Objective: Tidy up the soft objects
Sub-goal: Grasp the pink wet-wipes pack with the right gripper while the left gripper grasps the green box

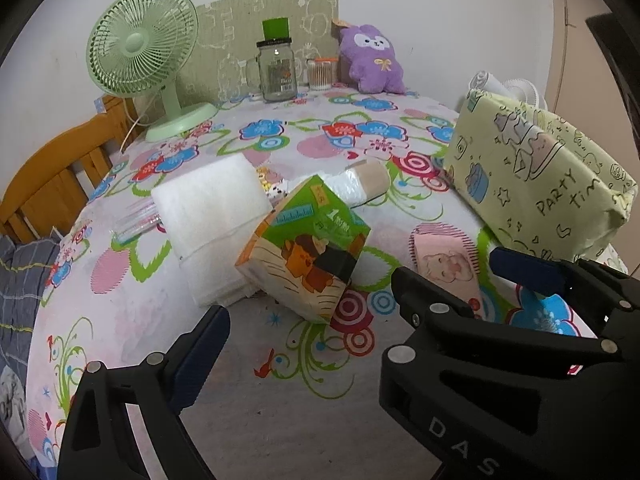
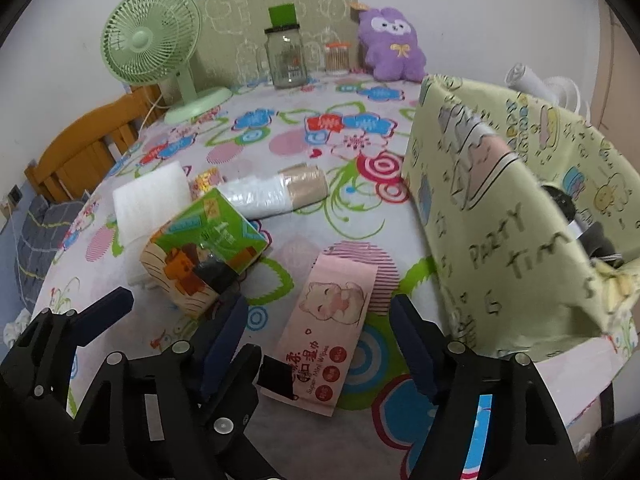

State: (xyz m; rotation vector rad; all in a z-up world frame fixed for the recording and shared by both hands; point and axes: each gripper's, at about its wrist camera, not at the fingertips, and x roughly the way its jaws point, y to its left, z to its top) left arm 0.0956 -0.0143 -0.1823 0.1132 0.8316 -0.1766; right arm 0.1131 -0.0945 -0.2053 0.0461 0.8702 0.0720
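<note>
Wipes (image 2: 334, 324) lie flat on the cloth (image 2: 304, 240), straight ahead between the right gripper's (image 2: 320, 340) open, empty jaws, long axis running away from it; left gripper (image 1: 308, 300), also open and empty, faces the tissue box (image 1: 304, 248)

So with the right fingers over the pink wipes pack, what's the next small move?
Probably lower the right gripper until its open fingers straddle the pink wipes pack, then close. The pack lies flat between them, untouched, with the yellow bag standing open close beside it.

Glossy plastic-wrapped tissue pack (image 1: 304, 248), printed cloth tablecloth (image 1: 280, 360), plush purple toy (image 1: 374, 60), clear glass jar (image 1: 277, 74).
</note>
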